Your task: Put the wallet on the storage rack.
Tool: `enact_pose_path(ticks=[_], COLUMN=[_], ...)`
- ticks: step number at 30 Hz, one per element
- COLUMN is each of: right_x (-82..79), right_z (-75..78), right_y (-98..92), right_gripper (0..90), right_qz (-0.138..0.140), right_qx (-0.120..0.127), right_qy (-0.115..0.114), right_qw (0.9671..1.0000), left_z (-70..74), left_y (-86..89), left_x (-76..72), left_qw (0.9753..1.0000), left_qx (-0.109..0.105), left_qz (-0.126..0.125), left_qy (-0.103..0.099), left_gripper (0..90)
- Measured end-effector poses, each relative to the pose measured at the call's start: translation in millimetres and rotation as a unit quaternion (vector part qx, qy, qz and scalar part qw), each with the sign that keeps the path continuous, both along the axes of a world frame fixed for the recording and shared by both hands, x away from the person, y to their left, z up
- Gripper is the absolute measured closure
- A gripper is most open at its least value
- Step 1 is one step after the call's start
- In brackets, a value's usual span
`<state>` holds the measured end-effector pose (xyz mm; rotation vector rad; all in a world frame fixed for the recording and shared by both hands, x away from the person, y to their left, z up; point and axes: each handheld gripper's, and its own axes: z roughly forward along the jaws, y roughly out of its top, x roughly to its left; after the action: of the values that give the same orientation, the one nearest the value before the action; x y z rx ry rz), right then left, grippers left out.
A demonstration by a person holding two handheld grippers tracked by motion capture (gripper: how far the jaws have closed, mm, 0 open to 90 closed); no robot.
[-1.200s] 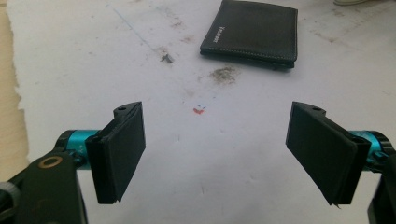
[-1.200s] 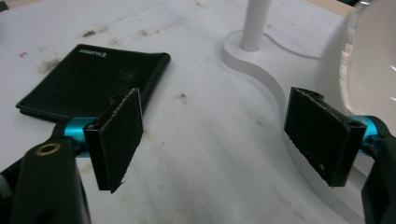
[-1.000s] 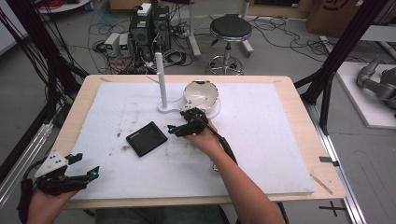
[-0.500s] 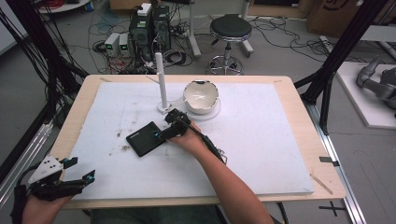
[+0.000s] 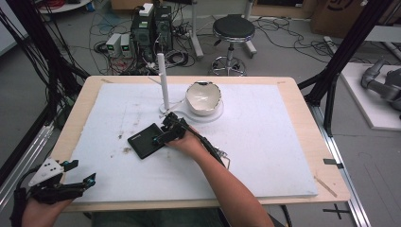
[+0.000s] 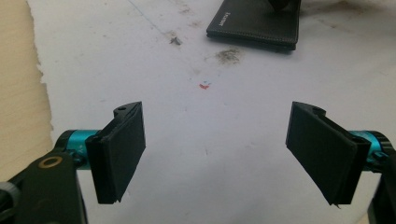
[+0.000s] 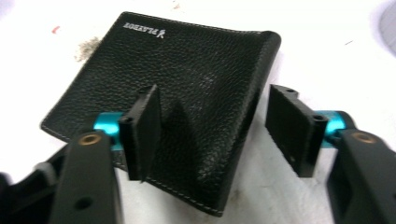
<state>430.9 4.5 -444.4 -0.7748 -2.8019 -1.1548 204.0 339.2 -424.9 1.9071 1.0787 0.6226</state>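
The black leather wallet [image 5: 147, 140] lies flat and closed on the white mat [image 5: 265, 142], left of the table's middle and in front of the white post [image 5: 163, 81] and the white bowl [image 5: 203, 98]. In the right gripper view its grained cover bears a small pale logo at the far corner, and its folded spine faces the right side of that view.

The right gripper [image 7: 219, 126] is over the wallet's near end with its jaws set moderately wide. One jaw stands over the cover; the other stands just outside the spine, above the mat. Whether either jaw touches the leather cannot be told. In the high view this gripper [image 5: 166, 134] sits at the wallet's right edge, the forearm reaching in from the bottom.

The left gripper [image 5: 78, 182] is at the table's near left corner, well apart from the wallet, its jaws spread wide and holding nothing. In the left gripper view the wallet [image 6: 256, 23] lies far ahead, beyond several dark smudges on the mat.
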Motion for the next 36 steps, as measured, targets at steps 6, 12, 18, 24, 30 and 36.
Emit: enact_pose_path(ticks=[6,12,18,24,30,36], right_x=[0.6,-0.9,-10.3,-17.3,-26.1,-27.5], right_z=[0.7,6.7,15.8,29.0,44.8,57.8], right_y=[-1.8,-4.6,-0.7,-3.1,-7.8,-20.8], right_gripper=[51.0,73.7,80.9,83.2,83.9,84.1], right_qz=[0.005,0.002,0.008,0.020,0.019,0.005], right_qx=[0.009,0.001,-0.015,0.008,0.023,0.036], right_qy=[0.020,-0.001,-0.050,-0.086,-0.127,-0.148], right_qw=[0.9997,1.0000,0.9986,0.9960,0.9915,0.9884], left_z=[-1.0,-1.5,-2.0,-1.7,-1.3,-1.0], left_y=[0.1,-1.0,-0.2,1.3,-0.3,-3.1], left_x=[-0.2,0.1,0.0,-0.6,-0.3,3.5], left_qw=[1.0000,1.0000,1.0000,1.0000,0.9999,0.9998], left_qx=[-0.003,-0.001,-0.001,-0.003,-0.003,-0.005], left_qz=[-0.005,-0.008,-0.007,-0.006,-0.014,-0.018], left_qy=[0.002,0.003,0.004,0.003,0.000,0.000], left_gripper=[20.0,20.0,20.1,20.1,20.1,20.1])
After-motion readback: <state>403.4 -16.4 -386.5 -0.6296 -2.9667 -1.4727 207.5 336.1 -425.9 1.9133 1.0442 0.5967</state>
